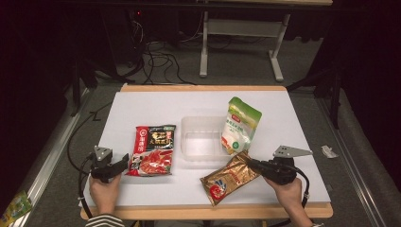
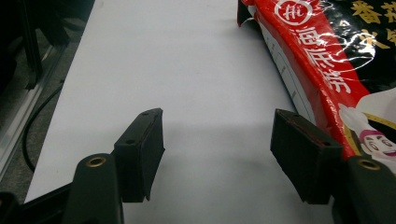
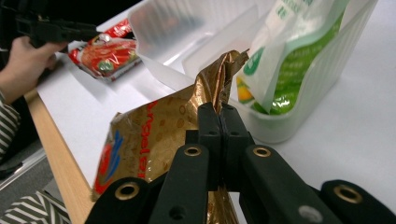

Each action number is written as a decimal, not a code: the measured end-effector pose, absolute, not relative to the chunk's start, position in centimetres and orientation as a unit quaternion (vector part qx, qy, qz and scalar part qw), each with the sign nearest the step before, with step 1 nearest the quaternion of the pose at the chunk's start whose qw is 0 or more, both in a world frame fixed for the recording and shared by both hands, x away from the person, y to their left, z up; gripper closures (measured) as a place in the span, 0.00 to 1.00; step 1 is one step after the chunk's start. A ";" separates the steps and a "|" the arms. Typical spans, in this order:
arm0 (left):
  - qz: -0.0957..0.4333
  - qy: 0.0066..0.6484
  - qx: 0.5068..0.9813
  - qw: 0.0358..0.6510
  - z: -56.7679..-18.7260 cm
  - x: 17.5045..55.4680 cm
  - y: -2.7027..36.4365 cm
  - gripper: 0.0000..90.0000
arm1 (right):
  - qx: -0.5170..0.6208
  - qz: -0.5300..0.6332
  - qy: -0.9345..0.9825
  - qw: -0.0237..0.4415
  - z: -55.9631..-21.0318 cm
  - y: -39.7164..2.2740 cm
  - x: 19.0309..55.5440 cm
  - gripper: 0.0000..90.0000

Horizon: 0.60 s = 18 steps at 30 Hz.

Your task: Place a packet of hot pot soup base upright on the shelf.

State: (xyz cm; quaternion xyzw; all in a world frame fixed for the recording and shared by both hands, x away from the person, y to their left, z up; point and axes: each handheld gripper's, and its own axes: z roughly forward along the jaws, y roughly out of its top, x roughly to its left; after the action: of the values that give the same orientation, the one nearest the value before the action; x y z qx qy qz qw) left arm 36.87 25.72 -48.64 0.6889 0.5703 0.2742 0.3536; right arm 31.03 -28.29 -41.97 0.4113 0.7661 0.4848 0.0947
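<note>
The right claw pinches the gold packet by its corner beside a clear bin, while the left claw rests wide open on the white counter.

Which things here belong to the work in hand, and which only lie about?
In the work:
- gold packet, pinched by the shut right gripper
- clear plastic bin
- green-and-white pouch, leaning in the bin
- red packet, beside the open left gripper

Lying about:
- cables on the floor
- paper scrap

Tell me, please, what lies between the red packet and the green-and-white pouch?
The clear plastic container, seen in the high view: the red packet lies left of it, and the green-and-white pouch leans in its right end.
</note>
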 end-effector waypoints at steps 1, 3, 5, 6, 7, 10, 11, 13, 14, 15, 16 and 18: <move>0.274 0.571 0.689 0.353 -48.6 36.9 25.7 0.39 | 0.409 0.488 0.765 0.096 -41.7 -28.4 31.0 1.00; 0.274 0.571 0.689 0.352 -48.6 36.9 25.7 0.39 | 0.407 0.490 0.765 0.094 -41.3 -28.5 31.0 1.00; 0.273 0.572 0.689 0.352 -48.6 36.9 25.7 0.39 | 0.403 0.493 0.765 0.095 -40.9 -28.6 31.0 1.00; 0.274 0.572 0.689 0.352 -48.7 36.9 25.7 0.39 | 0.402 0.494 0.765 0.094 -40.7 -28.6 31.0 1.00; 0.272 0.572 0.689 0.351 -48.7 36.9 25.8 0.39 | 0.401 0.495 0.765 0.095 -40.4 -28.7 31.0 1.00; 0.271 0.572 0.690 0.352 -48.7 36.9 25.8 0.39 | 0.397 0.500 0.764 0.092 -39.6 -28.8 31.0 1.00; 0.271 0.572 0.690 0.352 -48.7 37.0 25.8 0.39 | 0.396 0.501 0.764 0.092 -39.3 -28.9 31.0 1.00; 0.270 0.572 0.690 0.353 -48.7 37.0 25.8 0.39 | 0.392 0.505 0.763 0.093 -38.7 -28.9 31.0 1.00; 0.270 0.573 0.689 0.352 -48.7 37.0 25.8 0.39 | 0.391 0.506 0.763 0.092 -38.4 -29.0 31.0 1.00; 0.269 0.573 0.689 0.352 -48.7 37.0 25.8 0.39 | 0.387 0.509 0.763 0.091 -38.1 -29.1 31.0 1.00; 0.269 0.574 0.689 0.351 -48.7 37.0 25.8 0.39 | 0.384 0.511 0.764 0.090 -37.8 -29.1 31.1 1.00; 0.271 0.575 0.688 0.350 -48.7 37.0 25.8 0.39 | 0.384 0.515 0.762 0.085 -37.3 -29.3 31.1 1.00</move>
State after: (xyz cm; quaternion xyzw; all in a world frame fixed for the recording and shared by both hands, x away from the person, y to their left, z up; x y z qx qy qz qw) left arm 37.01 25.76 -48.68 0.6884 0.5747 0.2706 0.3501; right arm 31.13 -29.26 -37.32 0.3839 0.7615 0.5153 0.0847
